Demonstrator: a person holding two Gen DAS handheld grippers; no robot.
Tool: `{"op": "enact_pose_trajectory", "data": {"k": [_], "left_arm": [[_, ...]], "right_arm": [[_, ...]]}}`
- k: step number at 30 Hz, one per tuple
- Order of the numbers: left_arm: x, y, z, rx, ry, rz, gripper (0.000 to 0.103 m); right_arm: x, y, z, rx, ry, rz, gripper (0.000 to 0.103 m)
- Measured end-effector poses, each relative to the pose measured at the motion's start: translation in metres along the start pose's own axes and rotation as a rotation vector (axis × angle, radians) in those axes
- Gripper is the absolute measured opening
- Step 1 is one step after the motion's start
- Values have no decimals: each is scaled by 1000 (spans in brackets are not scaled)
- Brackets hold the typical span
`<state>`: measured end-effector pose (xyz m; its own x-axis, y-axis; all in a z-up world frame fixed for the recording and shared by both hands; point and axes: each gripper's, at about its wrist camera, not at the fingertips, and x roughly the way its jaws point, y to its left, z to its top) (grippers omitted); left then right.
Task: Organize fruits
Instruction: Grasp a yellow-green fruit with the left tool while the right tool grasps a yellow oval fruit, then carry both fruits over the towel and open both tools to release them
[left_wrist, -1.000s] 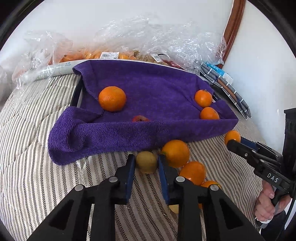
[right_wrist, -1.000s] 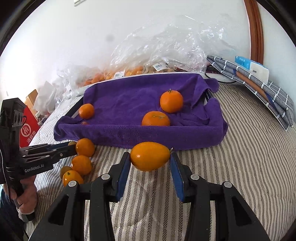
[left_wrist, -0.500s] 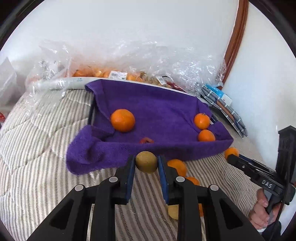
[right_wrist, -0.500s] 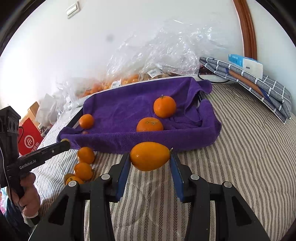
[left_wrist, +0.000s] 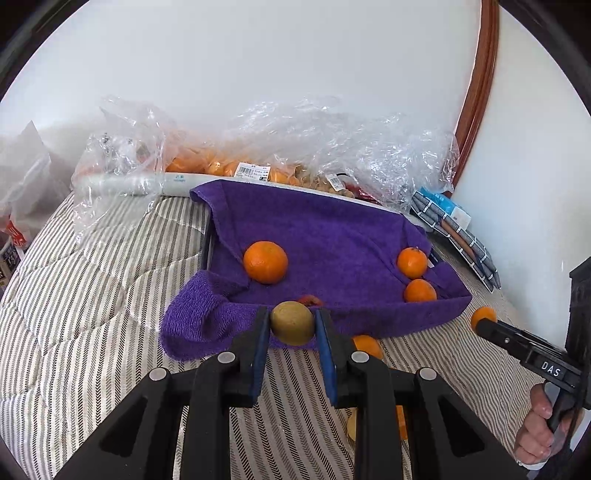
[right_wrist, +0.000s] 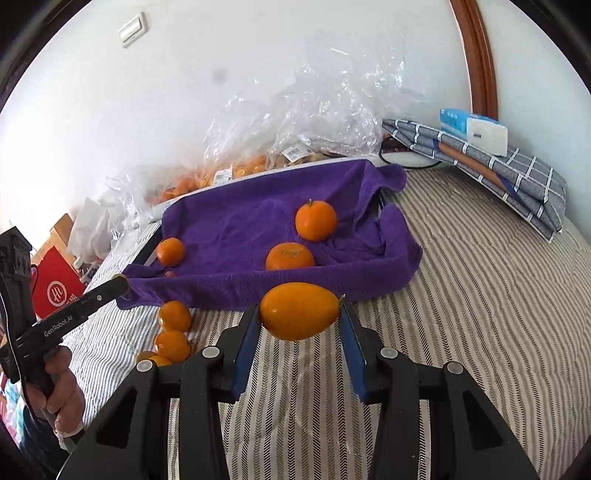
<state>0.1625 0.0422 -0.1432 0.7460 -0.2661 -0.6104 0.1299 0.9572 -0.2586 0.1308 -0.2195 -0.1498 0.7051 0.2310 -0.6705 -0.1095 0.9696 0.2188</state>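
My left gripper (left_wrist: 291, 325) is shut on a small green-brown kiwi (left_wrist: 292, 322), held above the striped bed just in front of the purple towel-lined tray (left_wrist: 332, 229). My right gripper (right_wrist: 299, 314) is shut on an oval orange fruit (right_wrist: 299, 311), held in front of the tray's near edge (right_wrist: 258, 288). In the tray lie three oranges (left_wrist: 265, 262), (left_wrist: 412, 262), (left_wrist: 419, 291) and a small red fruit (left_wrist: 310, 300). Loose oranges (right_wrist: 174, 315), (right_wrist: 171, 345) lie on the bed in front of the tray.
Clear plastic bags of fruit (left_wrist: 295, 147) are heaped behind the tray against the wall. Folded checked cloth with a tissue pack (right_wrist: 480, 155) lies at the right. A red bag (right_wrist: 55, 291) stands at the left. The striped bed cover (right_wrist: 480, 295) spreads all round.
Both grippers have risen with their fruit still held. The left one lifted the kiwi off the bed, away from the loose oranges, so the tray sits lower and farther in both views.
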Motion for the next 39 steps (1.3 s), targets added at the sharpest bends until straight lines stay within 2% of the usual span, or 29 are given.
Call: {"op": "enact_pose_trajectory", "data": {"k": [11,21,30,36,39], "left_arm": [[-12,20,13,-69,-30,31,24],[-18,16,52,-63,-93,62,24],[21,12,63,-93,-63,59,24],[39,23,47,-108,-15,68,24],[45,27,43,-127,15,45,24]], "right_arm": [[-19,5,22,-44,-55,-33,43],[-22,-2,59,-76,-118,-47,43],[15,-6,82,-103,-105,-36,43],[55,-13,73,-81,-41,-14,43],[67,-17,68,-68,-15,-9,43]]}}
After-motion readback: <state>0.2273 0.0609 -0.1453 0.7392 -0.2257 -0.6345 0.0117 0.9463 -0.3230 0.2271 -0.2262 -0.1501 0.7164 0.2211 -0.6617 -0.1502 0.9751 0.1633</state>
